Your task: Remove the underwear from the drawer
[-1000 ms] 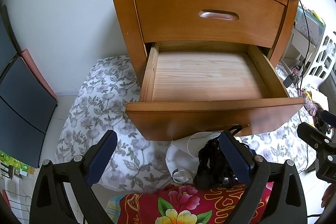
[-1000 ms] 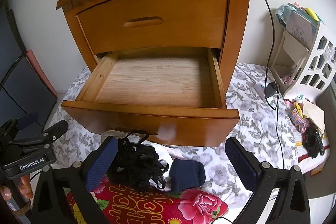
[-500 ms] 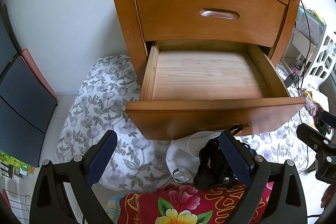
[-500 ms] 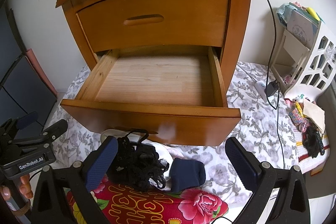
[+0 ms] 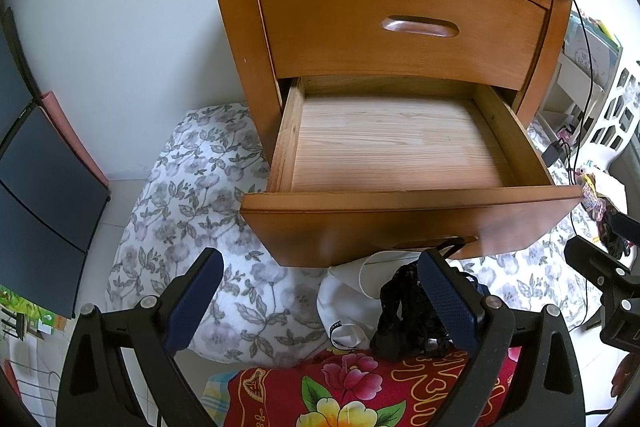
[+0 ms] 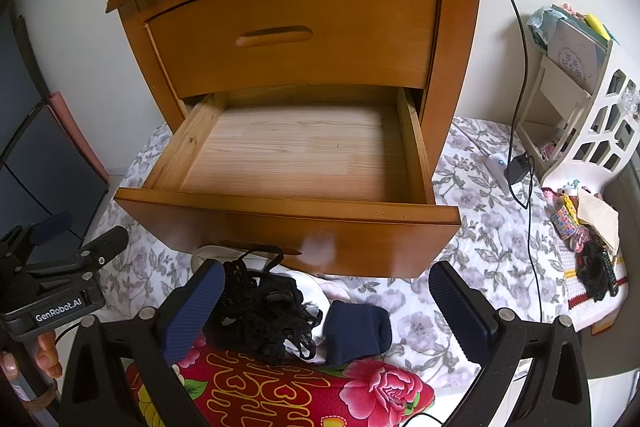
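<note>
Apparently the job is close to finished: the lower drawer (image 6: 296, 155) of the wooden nightstand (image 6: 304, 11) stands pulled out, and its pale plank floor shows bare, with no garment in it as far as either view reaches. A heap of underwear lies just below the drawer front on the floral bedding (image 6: 492, 239): a black lace piece (image 6: 264, 311), a white piece (image 5: 348, 299) partly under it, and a navy one (image 6: 356, 331) beside them, touching a red flowered cloth (image 6: 280, 391). Both tongs are spread wide and grip nothing: the left gripper (image 5: 320, 299) and the right gripper (image 6: 324, 311) hover over the heap. Only closing the drawer might remain.
</note>
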